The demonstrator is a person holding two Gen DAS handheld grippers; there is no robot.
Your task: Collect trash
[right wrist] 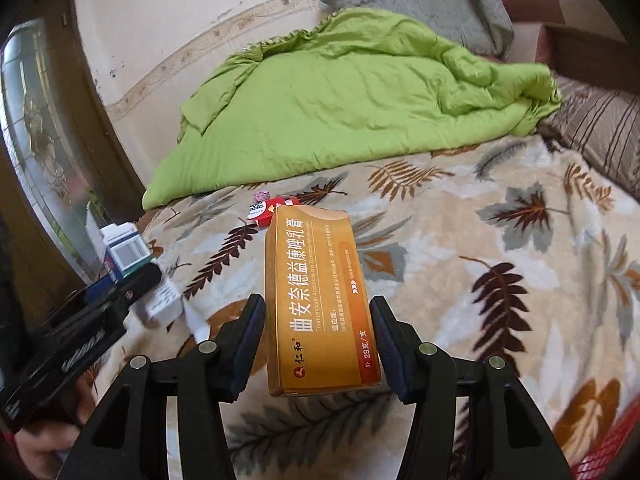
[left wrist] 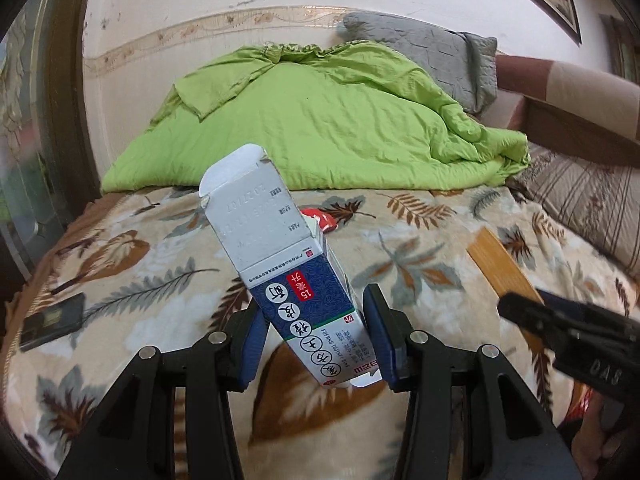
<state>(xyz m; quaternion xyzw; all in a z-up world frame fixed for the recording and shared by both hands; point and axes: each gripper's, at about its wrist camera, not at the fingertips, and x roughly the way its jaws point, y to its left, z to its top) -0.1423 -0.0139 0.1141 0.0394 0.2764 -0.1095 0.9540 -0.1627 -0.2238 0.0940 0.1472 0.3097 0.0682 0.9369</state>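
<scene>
My left gripper (left wrist: 316, 320) is shut on a blue and white medicine box (left wrist: 280, 264), which tilts to the left with its top flap open, above the leaf-patterned blanket (left wrist: 420, 240). My right gripper (right wrist: 318, 308) is shut on an orange medicine box (right wrist: 316, 300), held upright over the same blanket (right wrist: 480, 260). Each view catches the other gripper at its edge: the right gripper (left wrist: 560, 328) with its orange box (left wrist: 500, 268), and the left gripper (right wrist: 100, 320) with its blue box (right wrist: 126, 250). A red packet (left wrist: 326, 218) (right wrist: 280, 206) lies on the blanket ahead.
A crumpled green quilt (right wrist: 340, 92) and a grey pillow (right wrist: 420, 0) lie at the far end of the bed, and a striped pillow (right wrist: 600, 136) on the right. A dark flat device (left wrist: 52, 320) rests near the bed's left edge. A wooden door (right wrist: 40, 140) stands left.
</scene>
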